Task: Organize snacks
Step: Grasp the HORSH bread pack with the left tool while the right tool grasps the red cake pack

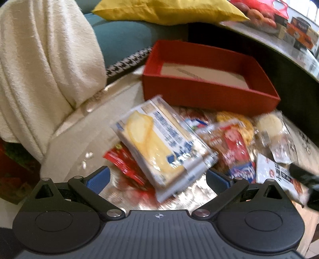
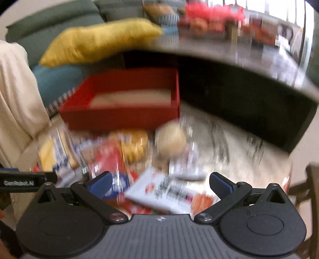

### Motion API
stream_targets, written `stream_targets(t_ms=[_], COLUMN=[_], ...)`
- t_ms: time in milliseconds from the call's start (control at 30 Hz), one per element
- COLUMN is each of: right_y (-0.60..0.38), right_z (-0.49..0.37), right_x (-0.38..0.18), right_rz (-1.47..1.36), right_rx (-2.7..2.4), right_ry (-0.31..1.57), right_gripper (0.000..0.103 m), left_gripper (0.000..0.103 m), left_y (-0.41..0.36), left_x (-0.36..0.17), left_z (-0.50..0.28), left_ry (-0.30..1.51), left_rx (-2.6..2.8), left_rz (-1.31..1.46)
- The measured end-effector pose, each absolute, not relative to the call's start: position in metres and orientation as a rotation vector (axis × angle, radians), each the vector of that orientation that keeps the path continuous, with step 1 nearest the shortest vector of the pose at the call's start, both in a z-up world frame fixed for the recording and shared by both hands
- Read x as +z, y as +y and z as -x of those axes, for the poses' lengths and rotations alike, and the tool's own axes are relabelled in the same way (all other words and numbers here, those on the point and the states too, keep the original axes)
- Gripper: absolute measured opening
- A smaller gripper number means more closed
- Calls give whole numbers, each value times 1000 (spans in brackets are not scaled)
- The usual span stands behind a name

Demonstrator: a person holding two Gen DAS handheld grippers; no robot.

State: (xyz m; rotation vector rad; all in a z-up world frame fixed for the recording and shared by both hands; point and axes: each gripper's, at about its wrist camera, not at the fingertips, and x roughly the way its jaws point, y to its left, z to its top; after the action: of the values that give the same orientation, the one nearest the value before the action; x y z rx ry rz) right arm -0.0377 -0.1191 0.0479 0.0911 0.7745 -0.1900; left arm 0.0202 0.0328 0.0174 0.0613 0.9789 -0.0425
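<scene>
An empty red box (image 1: 209, 91) stands on the marble table behind a heap of wrapped snacks; it also shows in the right wrist view (image 2: 123, 117). A yellow-and-blue cracker pack (image 1: 159, 143) lies nearest my left gripper (image 1: 157, 177), which is open and hovers just above its near end. A red snack packet (image 1: 235, 143) and a round pale bun in clear wrap (image 1: 269, 121) lie to the right. My right gripper (image 2: 160, 184) is open over a white packet (image 2: 165, 191), with the bun (image 2: 171, 141) beyond. The right view is blurred.
A cream blanket (image 1: 39, 69) hangs at the left over a teal sofa (image 1: 119, 37) with a yellow cushion (image 1: 169, 10). A higher dark table (image 1: 289, 49) with boxes curves behind the red box. A thin red wrapper (image 1: 123, 163) lies by the left fingers.
</scene>
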Motion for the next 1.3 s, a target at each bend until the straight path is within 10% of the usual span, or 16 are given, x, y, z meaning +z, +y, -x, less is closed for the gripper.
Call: stream_targets(t_ms=[1300], right_y=[-71], right_z=[-69], right_x=[-49], right_rz=[-56], right_rx=[91], right_ry=[1149], right_gripper=[98], left_gripper=[103], left_y=[44], left_x=[-24], left_z=[-109], left_ry=[1183], left_rx=[101], left_rz=[207])
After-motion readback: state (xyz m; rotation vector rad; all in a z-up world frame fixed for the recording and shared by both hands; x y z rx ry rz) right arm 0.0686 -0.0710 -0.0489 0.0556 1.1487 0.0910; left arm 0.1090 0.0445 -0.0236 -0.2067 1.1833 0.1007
